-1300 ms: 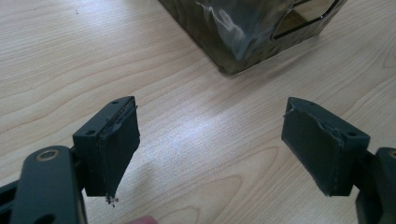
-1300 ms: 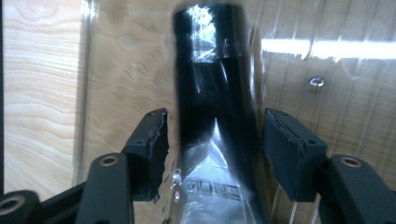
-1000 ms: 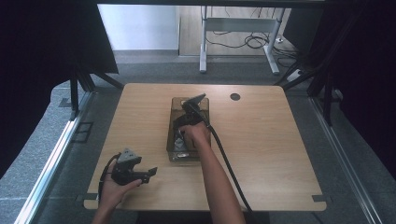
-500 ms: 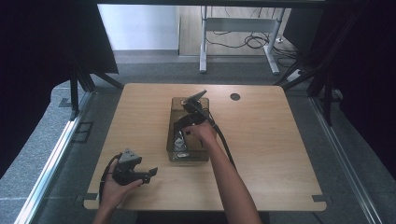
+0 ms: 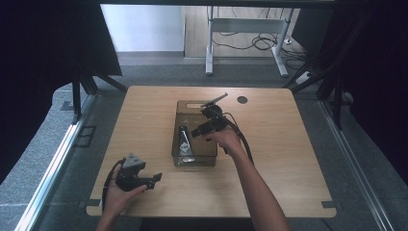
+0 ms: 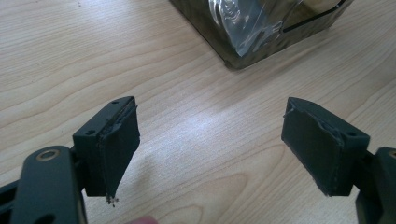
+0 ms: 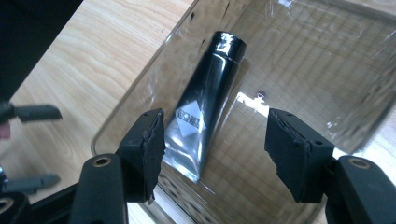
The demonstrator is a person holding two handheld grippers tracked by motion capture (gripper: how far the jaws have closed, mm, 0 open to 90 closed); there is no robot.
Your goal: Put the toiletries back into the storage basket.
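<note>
Tube point(image 7: 205, 107), black and glossy with a dark cap, lies flat on the floor of a clear plastic bin point(image 5: 179, 156) at the middle of a wooden table point(image 5: 288, 159). Above the bin's right edge, the right gripper point(image 7: 215, 154) hangs with its jaws spread wide and nothing between them; in the right gripper view the tube sits below, untouched. Near the table's front left corner, the left gripper point(image 6: 210, 144) rests in the person's hand, jaws likewise released over bare wood, a corner of the bin just ahead
</note>
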